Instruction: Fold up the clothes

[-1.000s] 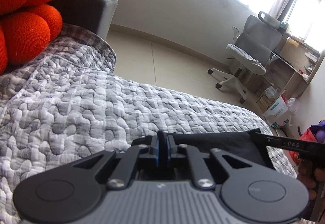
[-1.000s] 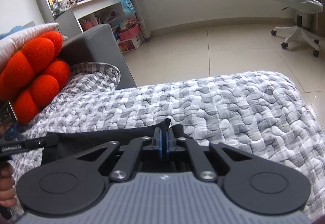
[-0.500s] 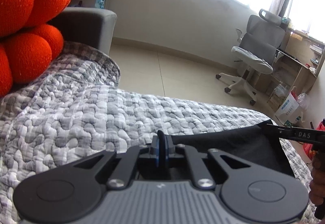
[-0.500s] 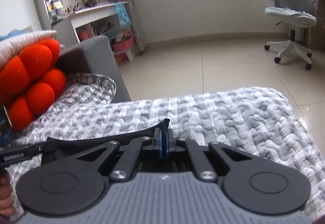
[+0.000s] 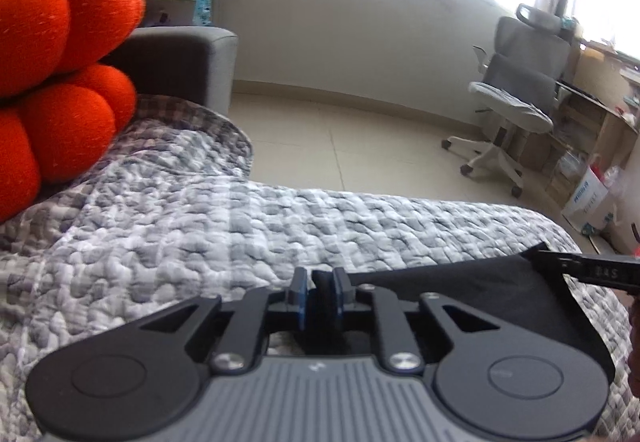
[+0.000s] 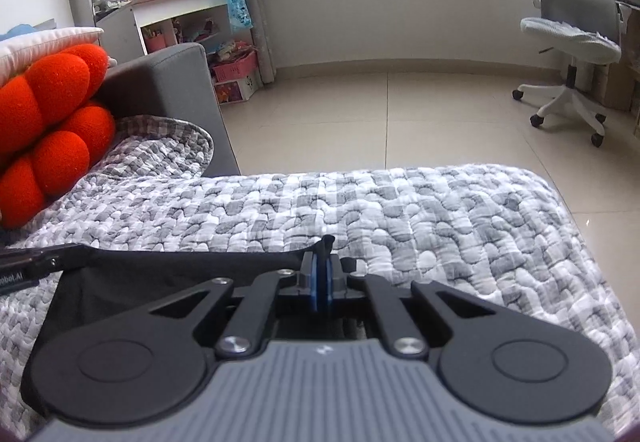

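**Black garment held at two corners above the quilted bed**

Left claw (image 5: 320, 292): blue pads stand slightly apart, and the jaws have just been opening. A fold of the black garment (image 5: 472, 294) sits between the pads; in the left wrist view the cloth looks loosely bunched there, and whether the pads still press on it cannot be told for certain. The view is somewhat blurred.

Right claw (image 6: 322, 284): pads nearly together, pinching a thin edge of the same black garment (image 6: 168, 274). A small peak of cloth rises just above the fingertips.

Garment: stretched as a dark band between the two claws, its top edge fairly taut, the rest hanging below toward the grey-and-white quilt (image 5: 200, 226) that covers the bed. In the left wrist view the far corner of the cloth ends at the tip of the other claw, at the right edge of the picture; in the right wrist view the opposite corner ends at the other claw's tip at the left edge.

Surroundings: an orange knotted cushion (image 5: 60, 81) lies at the left end of the bed against a grey upholstered arm (image 6: 168, 81). A grey office chair (image 6: 572, 37) stands on the tiled floor (image 6: 380, 113), well apart from the bed.
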`<state>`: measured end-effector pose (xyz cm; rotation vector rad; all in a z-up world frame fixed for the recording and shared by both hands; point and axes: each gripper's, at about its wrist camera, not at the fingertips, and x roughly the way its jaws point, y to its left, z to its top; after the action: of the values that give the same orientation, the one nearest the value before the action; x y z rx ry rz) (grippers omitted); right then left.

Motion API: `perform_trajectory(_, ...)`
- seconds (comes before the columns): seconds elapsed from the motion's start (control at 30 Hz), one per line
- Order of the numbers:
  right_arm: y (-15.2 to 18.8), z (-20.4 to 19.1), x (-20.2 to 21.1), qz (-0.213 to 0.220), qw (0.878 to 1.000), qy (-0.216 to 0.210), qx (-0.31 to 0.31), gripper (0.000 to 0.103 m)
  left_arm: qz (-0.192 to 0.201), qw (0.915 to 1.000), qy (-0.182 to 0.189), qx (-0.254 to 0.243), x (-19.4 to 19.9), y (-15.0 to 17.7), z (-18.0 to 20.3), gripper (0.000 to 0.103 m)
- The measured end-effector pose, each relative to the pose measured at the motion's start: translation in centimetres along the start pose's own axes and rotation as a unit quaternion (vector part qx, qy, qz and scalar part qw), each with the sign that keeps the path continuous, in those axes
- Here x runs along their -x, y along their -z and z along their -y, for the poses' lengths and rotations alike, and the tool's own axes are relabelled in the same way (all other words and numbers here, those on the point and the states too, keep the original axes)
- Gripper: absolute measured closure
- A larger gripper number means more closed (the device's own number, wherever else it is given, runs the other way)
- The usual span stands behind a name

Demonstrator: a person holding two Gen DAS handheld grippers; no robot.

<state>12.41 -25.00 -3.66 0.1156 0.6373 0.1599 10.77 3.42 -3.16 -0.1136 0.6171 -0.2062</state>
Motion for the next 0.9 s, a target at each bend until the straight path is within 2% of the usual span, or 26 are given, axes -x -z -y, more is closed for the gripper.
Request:
perform_trajectory(0.1,-0.2,0.5,0.4,0.005,1.0,0.006,-0.006,0.087,-0.002,1.0,-0.002,0.006,-0.1,0.0,-0.5,0.082)
perform_trajectory(0.27,-0.5,1.3,0.9,0.009,0.999,0.036,-0.022,0.087,0.004,0.9998,-0.013,0.012,0.2,-0.4,-0.5,0.082)
perform_trajectory(0.4,-1.0,2.6,2.2,0.023,0.996,0.047,-0.067,0.087,0.012,0.9987,-0.031,0.038,1.1,-0.8,-1.3,0.082)
perform_trajectory(0.57,-1.2,1.9,4.5,0.043,0.995,0.014,-0.085,0.087,0.03,0.9982,-0.023,0.047,3.6,-1.1,-0.6,0.083)
perform_trajectory(0.77,-0.2,-2.9,5.0,0.01,0.998,-0.049,-0.029,0.087,0.008,0.9999,0.003,-0.009,5.0,0.9,4.6,0.083)
perform_trajectory(0.9,0.5,-4.8,4.9,-0.02,0.999,-0.046,-0.003,0.087,-0.005,0.9996,0.004,-0.029,5.3,2.0,7.0,0.083)
